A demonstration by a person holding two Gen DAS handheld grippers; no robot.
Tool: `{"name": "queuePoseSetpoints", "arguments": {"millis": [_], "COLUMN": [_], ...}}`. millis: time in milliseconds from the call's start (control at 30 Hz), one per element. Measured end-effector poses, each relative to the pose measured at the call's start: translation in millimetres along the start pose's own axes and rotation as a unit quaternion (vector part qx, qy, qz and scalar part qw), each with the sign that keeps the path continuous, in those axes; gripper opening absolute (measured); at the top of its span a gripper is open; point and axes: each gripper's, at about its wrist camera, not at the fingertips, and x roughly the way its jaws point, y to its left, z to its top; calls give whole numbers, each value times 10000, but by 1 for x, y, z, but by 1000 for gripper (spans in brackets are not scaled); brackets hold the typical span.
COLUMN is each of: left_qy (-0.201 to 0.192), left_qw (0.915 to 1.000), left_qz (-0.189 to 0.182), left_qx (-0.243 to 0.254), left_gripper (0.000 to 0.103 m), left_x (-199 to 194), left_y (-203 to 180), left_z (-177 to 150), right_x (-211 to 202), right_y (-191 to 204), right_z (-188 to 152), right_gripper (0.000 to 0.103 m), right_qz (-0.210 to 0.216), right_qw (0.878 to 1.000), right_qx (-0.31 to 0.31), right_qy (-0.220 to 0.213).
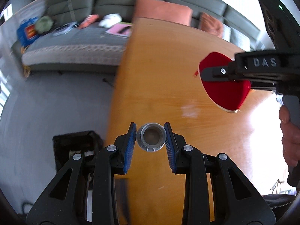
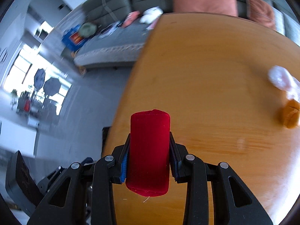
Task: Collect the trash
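My left gripper (image 1: pixel 151 137) is shut on a small grey plastic cup (image 1: pixel 151 137), mouth toward the camera, held above the wooden table (image 1: pixel 161 71). My right gripper (image 2: pixel 150 150) is shut on a red velvet pad (image 2: pixel 149 151), held upright over the table (image 2: pixel 206 75). In the left wrist view the right gripper (image 1: pixel 208 74) shows at the right with the red pad (image 1: pixel 223 93) in it. A crumpled white piece (image 2: pixel 281 78) and a brown object (image 2: pixel 290 116) lie on the table at the right.
A black bin (image 1: pixel 75 146) stands on the grey floor left of the table. A grey sofa (image 1: pixel 78 37) with orange cushions (image 1: pixel 161 11) and scattered items lies beyond the table's far edge. A person's hand (image 1: pixel 288 131) holds the right gripper's handle.
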Motion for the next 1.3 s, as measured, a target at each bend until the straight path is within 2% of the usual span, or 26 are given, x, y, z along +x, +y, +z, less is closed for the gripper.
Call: {"name": "queuePoseSetpoints", "arguments": {"millis": [133,300,567,667,700,733,767,833,1033,1167,1300], "left_qy": [-68,-132,-38,68,86,170,234,81,55,130,191], "left_qw": [9987,9924,9758,9675,9647,9593,9534,9456,9360,9361,9416], "left_qz": [252,628,1248,1497,1563,1722,1916,2181,2207,2106,2083], "left_qx": [-434,-1053,-1797,-2035,-2116,-2234,-2317,-2414,-2742,-2813,-2639], "left_gripper": [30,30,30,31,47,66,98,97,97,97,97], "left_x": [-13,-33,-49,-49,-50,-49,-49,-57,-57,-51,-47], "left_y": [44,100,174,201,209,220,227,237,253,251,239], "left_z": [-14,-38,-72,-82,-84,-86,-86,-88,-95,-97,-94], "right_x": [19,37,70,83,88,90,92,94,95,98,95], "right_y": [51,108,192,225,237,241,249,263,257,248,234], "right_z": [-4,-14,-28,-31,-29,-28,-25,-21,-20,-21,-21], "right_gripper": [37,37,37,44,60,68,68,68,69,69,69], "right_qz": [202,429,727,945,908,857,763,668,713,713,703], "right_qw": [9986,9939,9803,9723,9704,9701,9704,9691,9686,9712,9742], "right_qx": [-453,-938,-1715,-2007,-2112,-2158,-2218,-2326,-2323,-2175,-2043], "right_qy": [200,398,659,733,741,709,583,470,519,666,660]}}
